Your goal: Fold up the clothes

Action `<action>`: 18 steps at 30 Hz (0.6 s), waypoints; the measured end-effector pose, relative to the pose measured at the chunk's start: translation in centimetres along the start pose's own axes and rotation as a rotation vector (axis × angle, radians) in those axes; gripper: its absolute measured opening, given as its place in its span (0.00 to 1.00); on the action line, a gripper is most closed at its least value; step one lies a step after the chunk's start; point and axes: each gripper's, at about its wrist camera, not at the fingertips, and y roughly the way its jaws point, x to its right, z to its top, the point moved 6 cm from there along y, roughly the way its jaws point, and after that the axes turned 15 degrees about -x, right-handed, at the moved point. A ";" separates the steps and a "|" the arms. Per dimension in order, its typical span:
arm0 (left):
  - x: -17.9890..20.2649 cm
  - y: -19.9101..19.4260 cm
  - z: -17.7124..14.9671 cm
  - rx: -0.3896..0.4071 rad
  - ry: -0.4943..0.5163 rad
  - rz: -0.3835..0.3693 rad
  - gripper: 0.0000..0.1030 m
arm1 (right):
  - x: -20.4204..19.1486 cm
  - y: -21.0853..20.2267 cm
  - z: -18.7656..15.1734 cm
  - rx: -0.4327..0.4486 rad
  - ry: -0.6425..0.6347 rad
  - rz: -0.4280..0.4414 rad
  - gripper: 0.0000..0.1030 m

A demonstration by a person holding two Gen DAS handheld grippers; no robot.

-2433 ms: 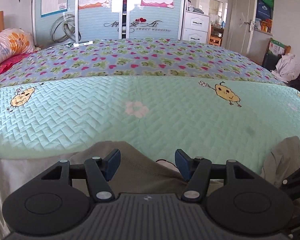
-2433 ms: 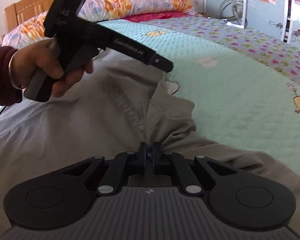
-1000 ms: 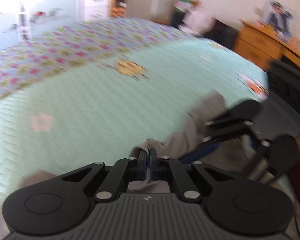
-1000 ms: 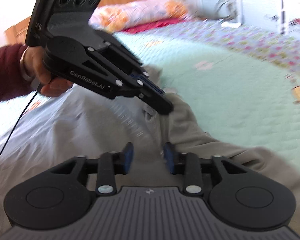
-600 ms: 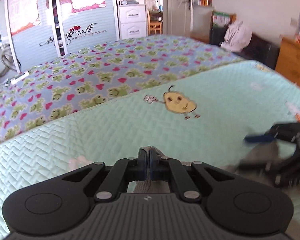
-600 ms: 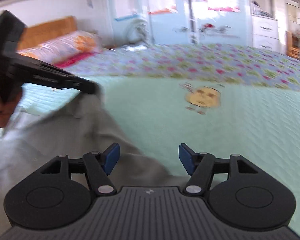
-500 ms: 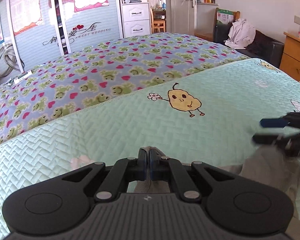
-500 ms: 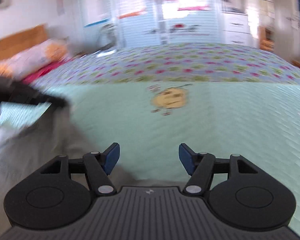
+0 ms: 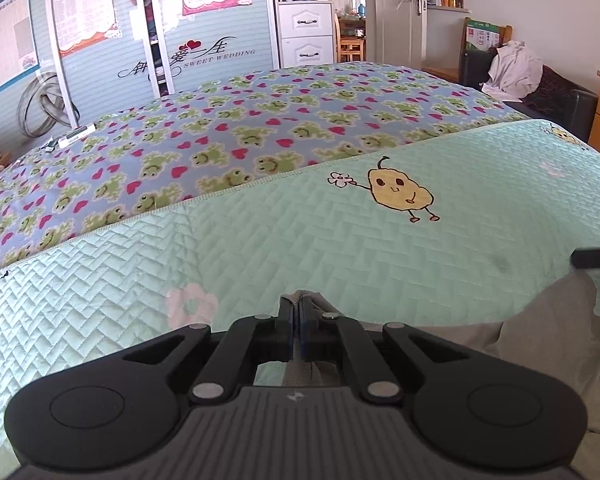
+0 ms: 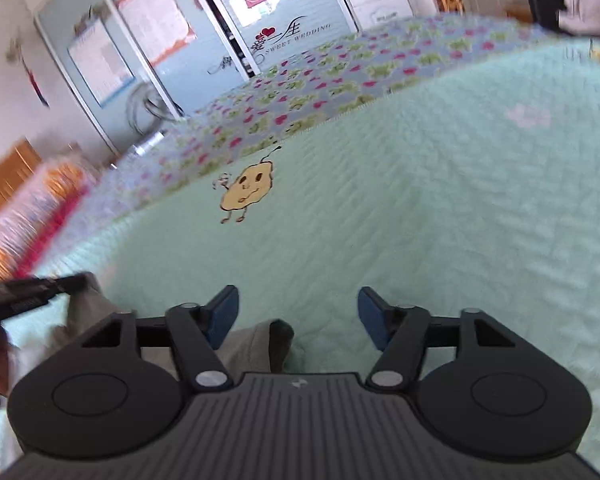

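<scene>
L tongs (image 9: 299, 330) pinch the grey shirt (image 9: 548, 332) edge on the bed (image 9: 340, 264), anchoring it for the fold. R tongs (image 10: 296, 316) spread, just been closing, nothing pinched; shirt corner beneath them.

Bright, even daylight fills both views. The left wrist view is sharp, with fisheye bending at the edges and dark corners. The right wrist view is motion-blurred, worst at the left edge and upper right
</scene>
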 end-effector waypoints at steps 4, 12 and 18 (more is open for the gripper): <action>0.0 -0.1 0.1 -0.009 -0.016 0.020 0.02 | 0.0 2.1 -0.8 -0.050 0.039 0.117 0.00; 0.1 0.6 0.5 0.012 -0.080 0.003 0.01 | 1.6 -10.0 -2.4 0.304 0.118 0.243 0.00; 1.2 3.6 0.9 -0.003 -0.051 0.071 0.00 | 2.7 -8.5 -1.1 0.342 0.110 0.061 0.00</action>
